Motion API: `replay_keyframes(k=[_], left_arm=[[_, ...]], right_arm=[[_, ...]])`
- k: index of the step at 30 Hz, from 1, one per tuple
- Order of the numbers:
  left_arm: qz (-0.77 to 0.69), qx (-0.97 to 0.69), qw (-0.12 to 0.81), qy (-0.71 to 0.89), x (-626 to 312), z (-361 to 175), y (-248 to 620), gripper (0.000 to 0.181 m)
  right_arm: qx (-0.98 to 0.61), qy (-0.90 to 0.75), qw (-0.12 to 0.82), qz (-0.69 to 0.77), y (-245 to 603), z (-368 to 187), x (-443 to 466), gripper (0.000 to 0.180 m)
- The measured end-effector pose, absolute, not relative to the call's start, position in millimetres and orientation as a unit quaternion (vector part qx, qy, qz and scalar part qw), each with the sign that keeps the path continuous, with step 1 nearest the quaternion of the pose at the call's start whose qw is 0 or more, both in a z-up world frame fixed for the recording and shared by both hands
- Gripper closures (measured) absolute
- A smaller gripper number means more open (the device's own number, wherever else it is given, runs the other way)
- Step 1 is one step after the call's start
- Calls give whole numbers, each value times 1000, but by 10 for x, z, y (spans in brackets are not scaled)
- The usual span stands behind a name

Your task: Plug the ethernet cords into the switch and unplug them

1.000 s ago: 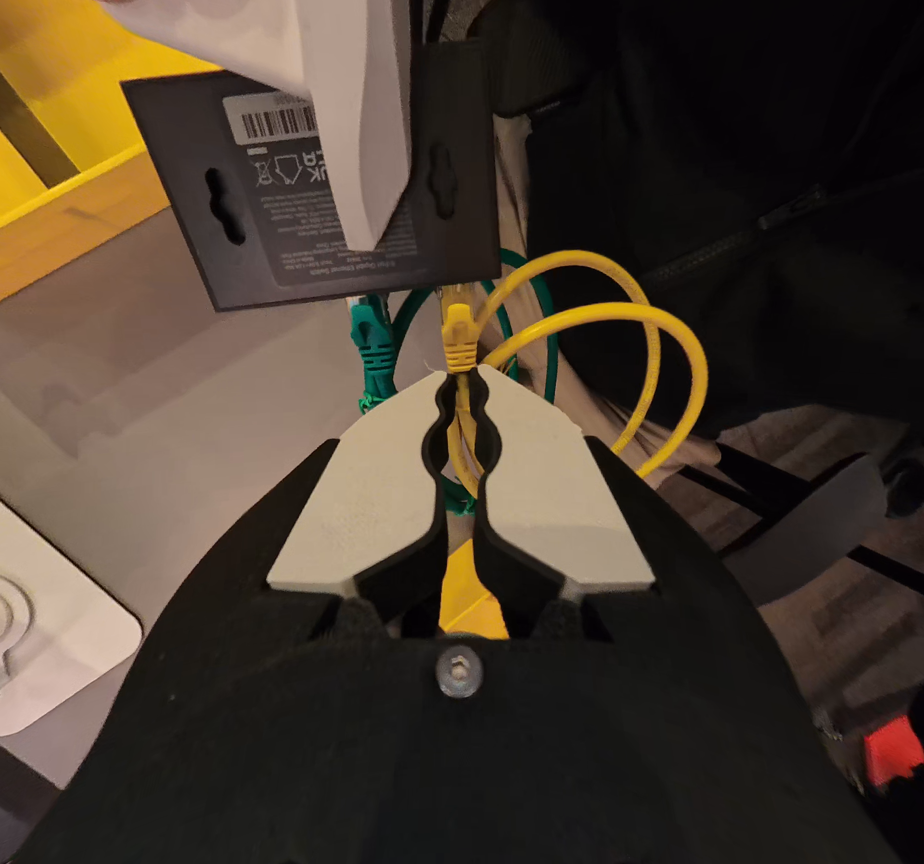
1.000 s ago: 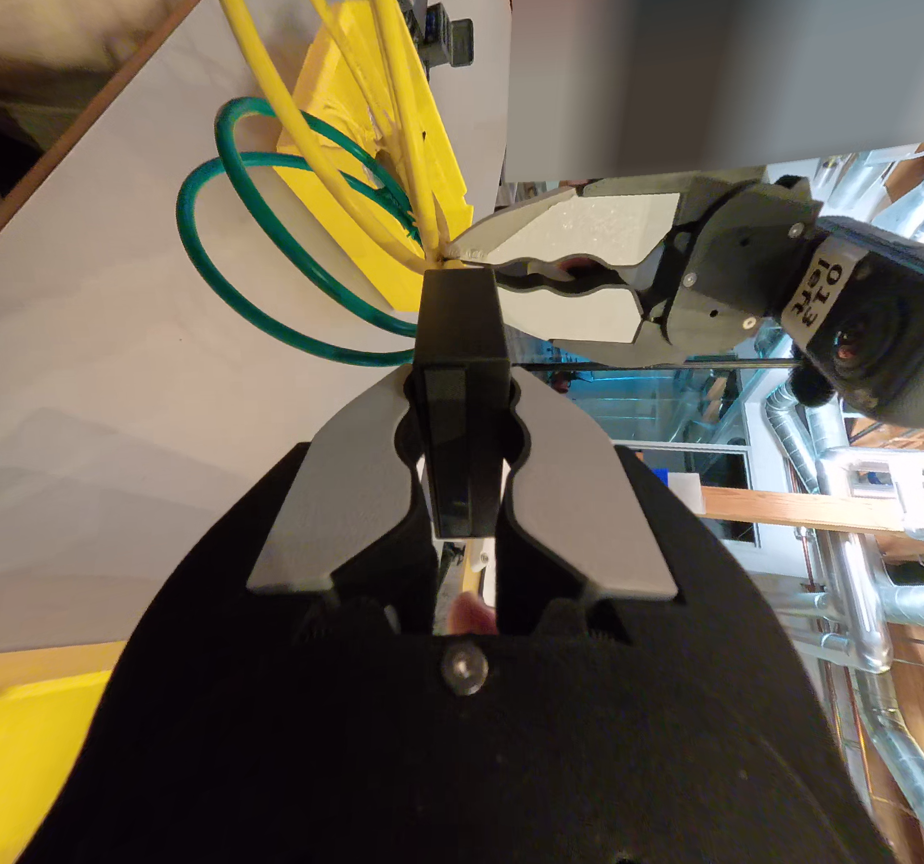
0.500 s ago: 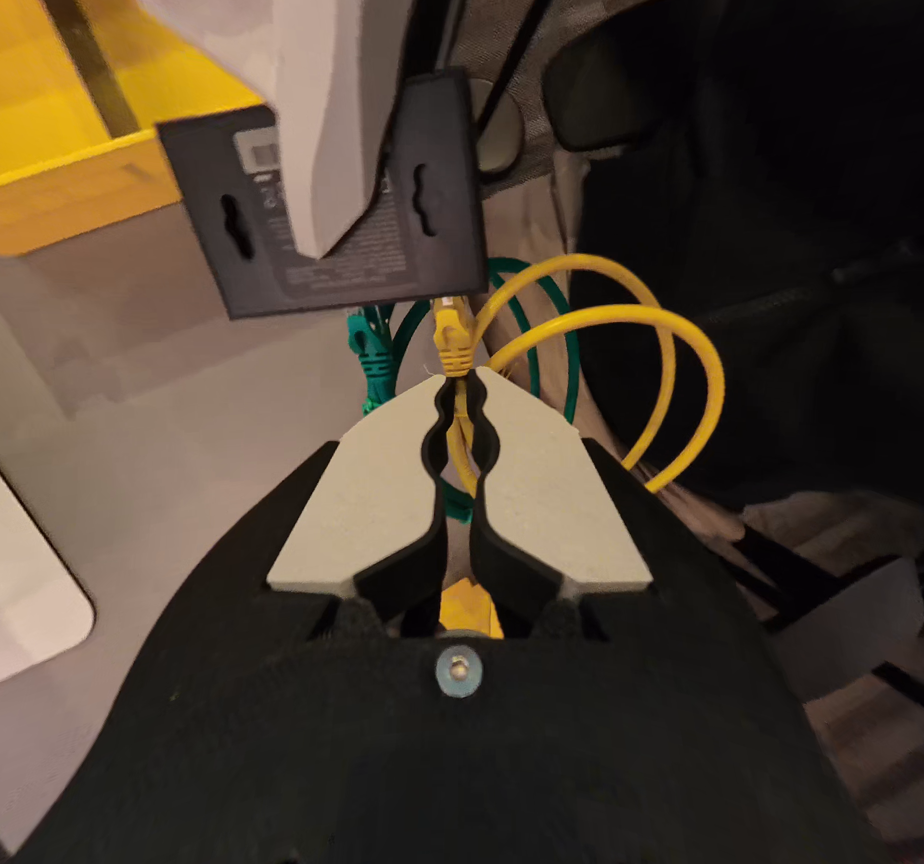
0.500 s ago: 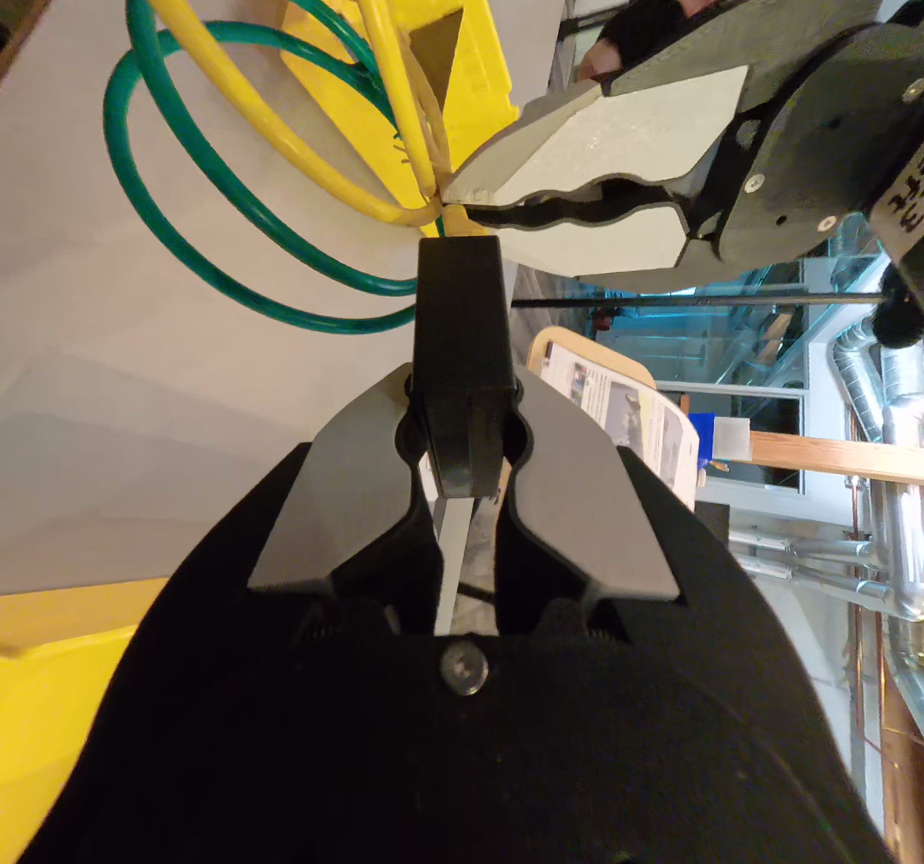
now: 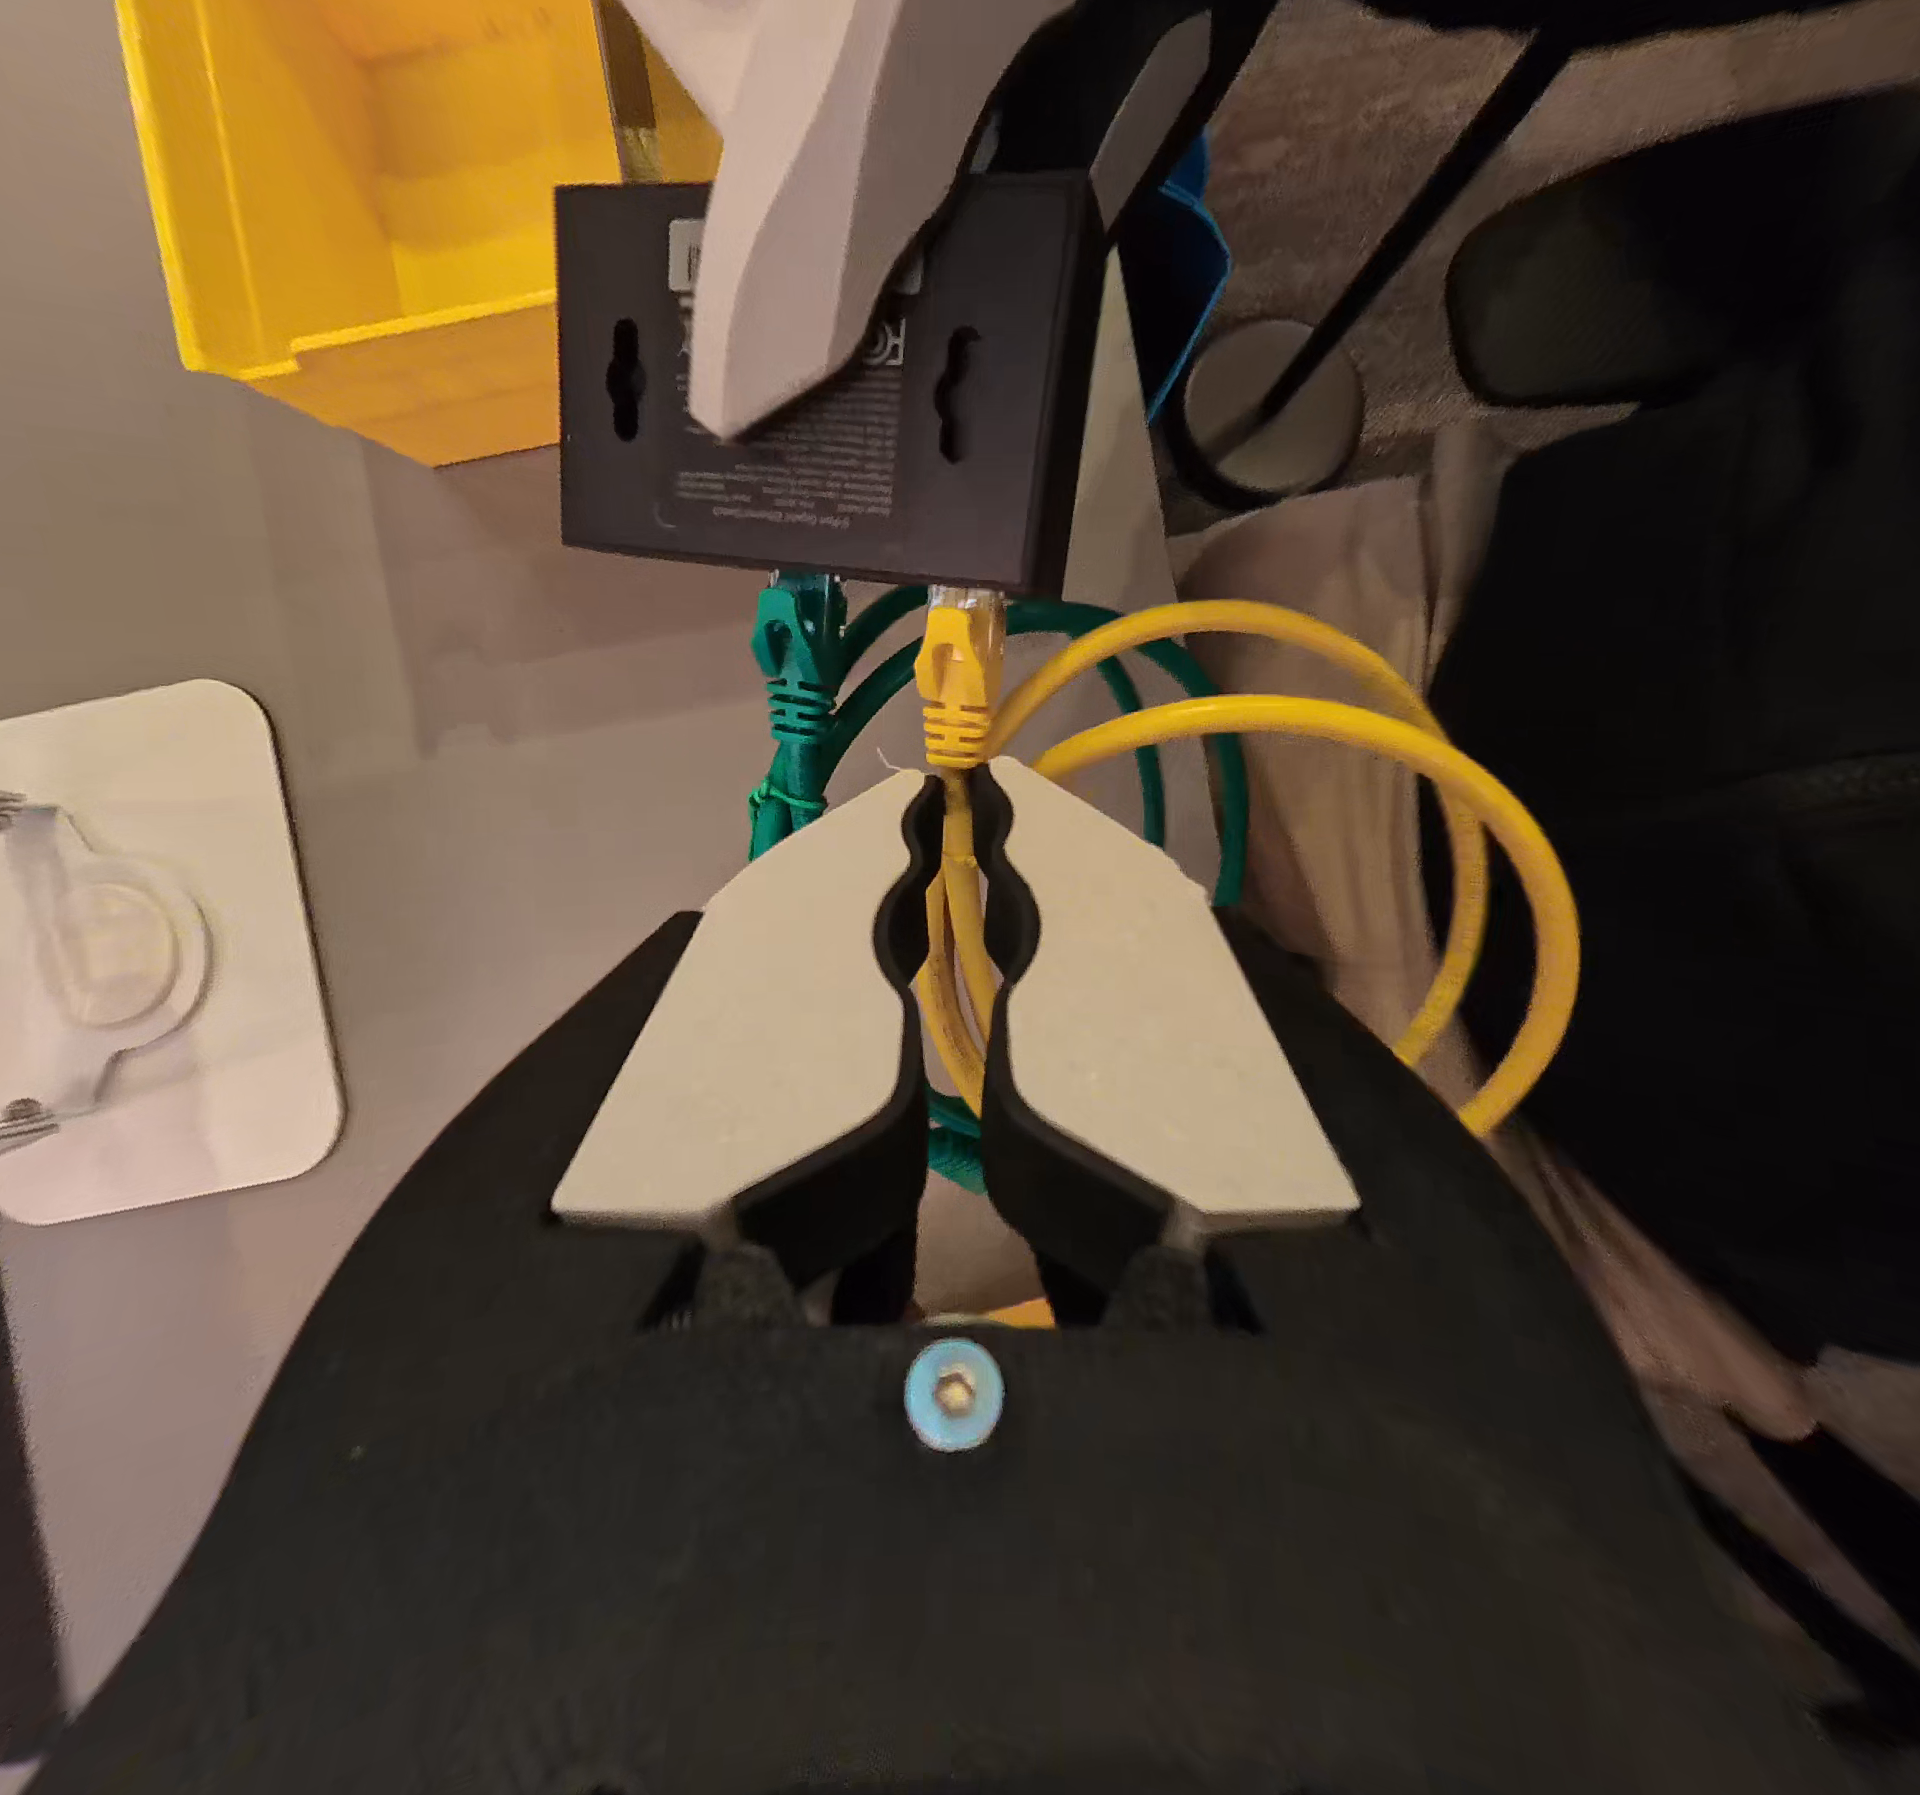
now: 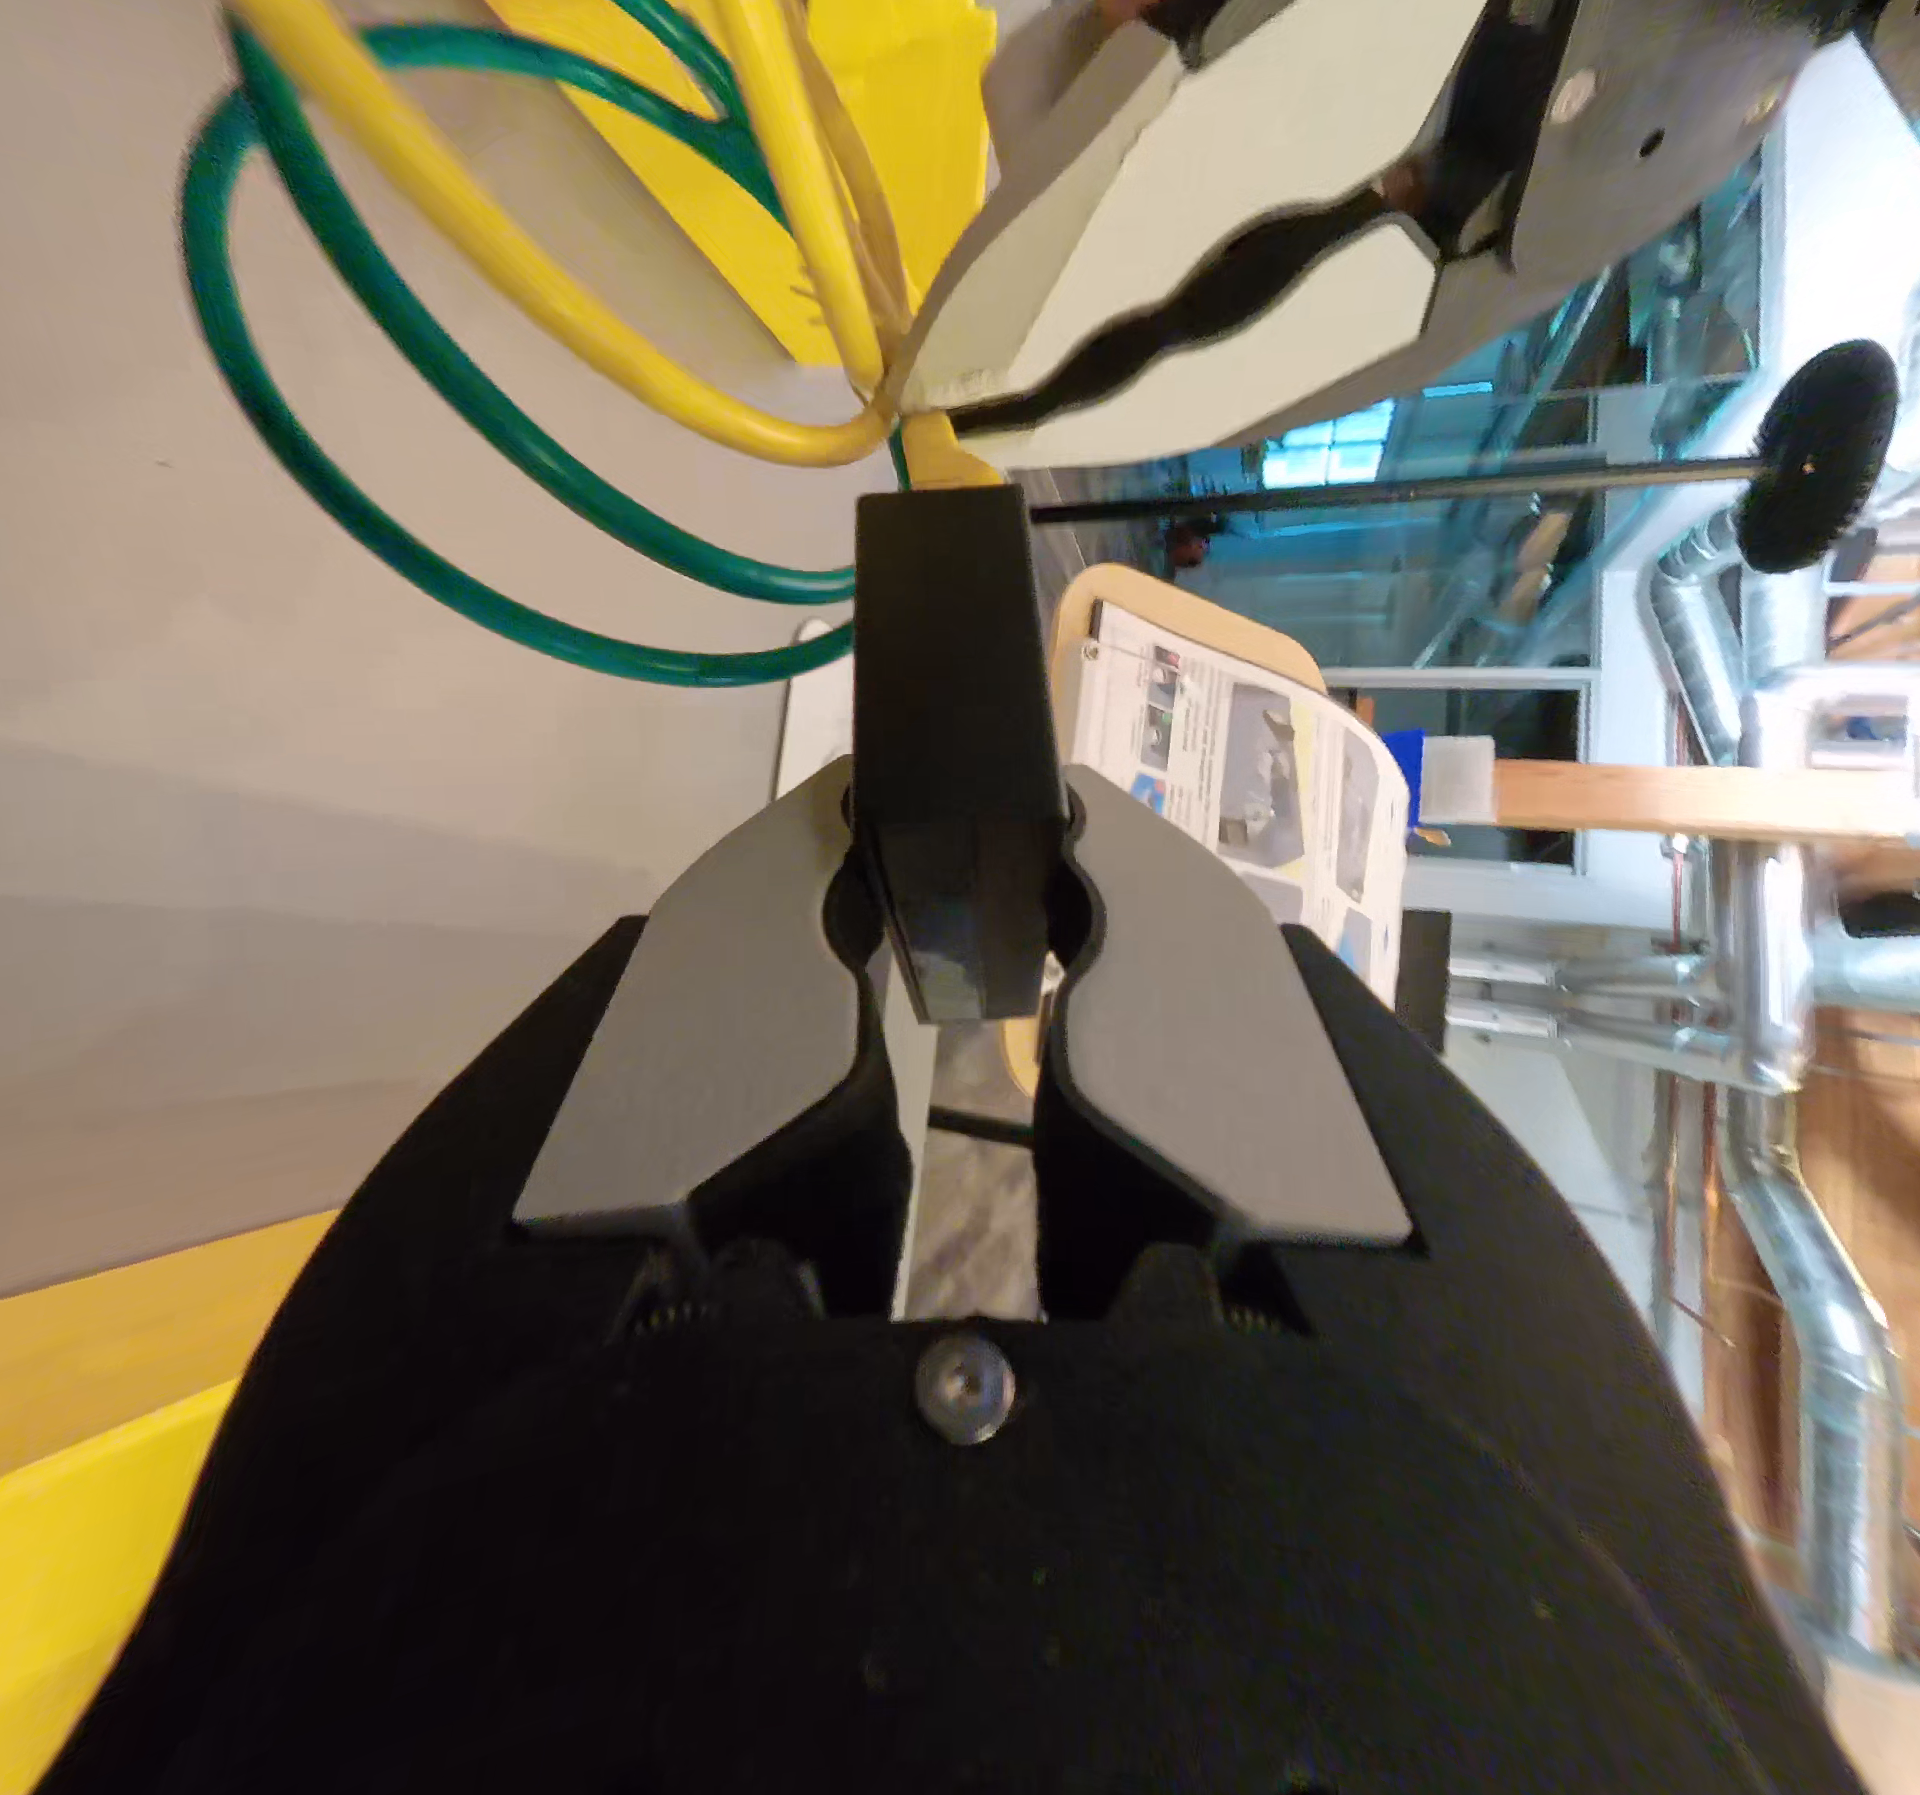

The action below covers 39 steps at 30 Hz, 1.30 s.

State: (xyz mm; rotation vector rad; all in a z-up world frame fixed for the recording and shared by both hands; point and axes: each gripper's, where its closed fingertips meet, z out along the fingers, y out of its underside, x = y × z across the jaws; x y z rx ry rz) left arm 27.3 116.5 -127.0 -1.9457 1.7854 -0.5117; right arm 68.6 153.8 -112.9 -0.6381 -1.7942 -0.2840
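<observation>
The black switch is held in the air by my right gripper, which is shut on its body. My left gripper is shut on the yellow ethernet cord just behind its yellow plug. The plug's tip sits in a port on the switch's near edge. A green plug sits in the port to its left, with the green cord looped behind. In the right wrist view the left gripper holds the yellow cord above the switch.
A yellow bin stands on the grey table behind the switch. A white packet lies at the left. A person's dark clothing fills the right. Printed sheets on a wooden board and metal pipes show in the right wrist view. My right fingertips sit around 6 cm from my left ones.
Both grippers have swung together with the switch and cords. The yellow bin has come into view behind the switch, which now faces squarer. The yellow plug stays at the port.
</observation>
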Motion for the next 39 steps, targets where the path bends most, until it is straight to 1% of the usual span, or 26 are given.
replay_keyframes(k=[3,8,11,15,16,19,22,24,25,26,27,28,32,34,35,37,39], left_arm=[[-192,-718,217,633,254,-1335,1087,176],[-190,-727,232,617,274,-1319,1090,176],[-204,-730,228,611,279,-1302,1016,177],[-211,-740,232,595,316,-1281,987,177],[-214,-741,236,592,324,-1262,995,177],[-218,-736,238,595,353,-1271,956,177],[-210,-735,235,600,358,-1346,926,177],[-197,-735,250,599,350,-1356,962,176],[-190,-735,262,596,341,-1338,1000,174],[-178,-735,273,595,310,-1317,1045,168],[-162,-733,290,593,265,-1280,1102,152],[-155,-729,306,592,214,-1226,1132,141],[-104,-742,356,558,-270,-983,1279,128],[-69,-762,363,532,-686,-931,1314,131],[-28,-776,362,516,-969,-961,1360,131],[46,-810,327,484,-1583,-1149,1379,133],[77,-849,274,445,-2111,-1447,1276,134]], right_arm=[[-292,-763,561,-133,1583,-1186,657,151],[-298,-771,537,-169,1573,-1242,578,148],[-334,-767,511,-199,1684,-1291,631,148],[-384,-778,456,-199,1722,-1511,686,143],[-387,-778,452,-201,1724,-1534,685,143],[-391,-772,460,-201,1721,-1521,668,149],[-383,-774,463,-201,1723,-1567,642,150],[-380,-768,475,-202,1747,-1566,638,150],[-380,-761,485,-202,1773,-1554,636,150],[-387,-757,486,-202,1805,-1565,644,150],[-392,-754,485,-207,1841,-1582,654,150],[-396,-750,486,-208,1870,-1594,660,150],[-419,-730,499,-206,1971,-1593,719,150],[-434,-722,501,-201,2017,-1594,759,150],[-439,-719,501,-195,2031,-1603,770,150],[-449,-718,498,-187,2053,-1635,792,150],[-457,-711,503,-183,2060,-1634,792,150]])
